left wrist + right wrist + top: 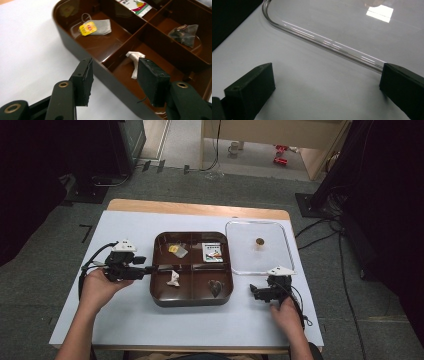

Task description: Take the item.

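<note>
A brown four-compartment tray (192, 303) sits mid-table. It holds a tea bag with a yellow tag (176, 250), a printed packet (213, 252), a crumpled white wrapper (173, 278) and a dark pyramid tea bag (215, 287). My left gripper (150, 269) is at the tray's left side. In the left gripper view its jaws (115, 65) stand apart astride the tray wall (72, 45), one outside and one over the white wrapper (135, 58), pressing on nothing. My right gripper (256, 291) rests open on the table right of the tray, facing the clear lid's rim (324, 41).
A clear lid (245, 255) with a small brown knob (259, 241) lies flat to the right of the tray. The white sheet (125, 320) covers the wooden table. Cables trail from both grippers. Dark equipment and cables stand on the floor around the table.
</note>
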`<move>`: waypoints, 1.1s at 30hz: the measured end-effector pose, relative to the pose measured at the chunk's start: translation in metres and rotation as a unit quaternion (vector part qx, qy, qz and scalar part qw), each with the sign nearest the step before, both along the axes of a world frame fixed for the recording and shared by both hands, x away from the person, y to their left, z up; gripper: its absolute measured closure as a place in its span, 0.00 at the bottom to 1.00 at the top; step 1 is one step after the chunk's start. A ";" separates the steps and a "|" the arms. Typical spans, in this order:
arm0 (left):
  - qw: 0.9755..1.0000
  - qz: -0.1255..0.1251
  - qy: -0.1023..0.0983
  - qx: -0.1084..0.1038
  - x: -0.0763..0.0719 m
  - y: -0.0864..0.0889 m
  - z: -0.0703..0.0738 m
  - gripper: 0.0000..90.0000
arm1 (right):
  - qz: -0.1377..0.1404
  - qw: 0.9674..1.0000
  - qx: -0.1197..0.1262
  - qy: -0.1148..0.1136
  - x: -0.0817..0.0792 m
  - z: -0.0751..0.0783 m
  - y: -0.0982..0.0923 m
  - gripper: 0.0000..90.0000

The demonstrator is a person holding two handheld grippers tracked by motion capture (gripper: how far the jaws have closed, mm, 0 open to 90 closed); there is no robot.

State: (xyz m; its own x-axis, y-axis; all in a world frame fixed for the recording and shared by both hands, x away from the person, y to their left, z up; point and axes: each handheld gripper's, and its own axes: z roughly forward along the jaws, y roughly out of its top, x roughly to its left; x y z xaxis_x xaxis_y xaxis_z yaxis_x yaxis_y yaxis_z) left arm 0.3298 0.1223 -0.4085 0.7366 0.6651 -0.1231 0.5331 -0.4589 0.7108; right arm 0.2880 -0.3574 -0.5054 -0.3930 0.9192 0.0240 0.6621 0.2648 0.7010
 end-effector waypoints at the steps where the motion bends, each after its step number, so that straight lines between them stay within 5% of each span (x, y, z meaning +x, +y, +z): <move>1: 1.000 -0.005 -0.004 -0.004 0.000 -0.002 0.000 0.50 | 0.000 1.000 0.000 0.000 0.000 0.000 0.000 0.00; 33: 0.998 -0.050 0.018 0.017 0.001 -0.047 -0.024 0.46 | 0.000 1.000 0.000 0.000 0.000 0.000 0.000 0.00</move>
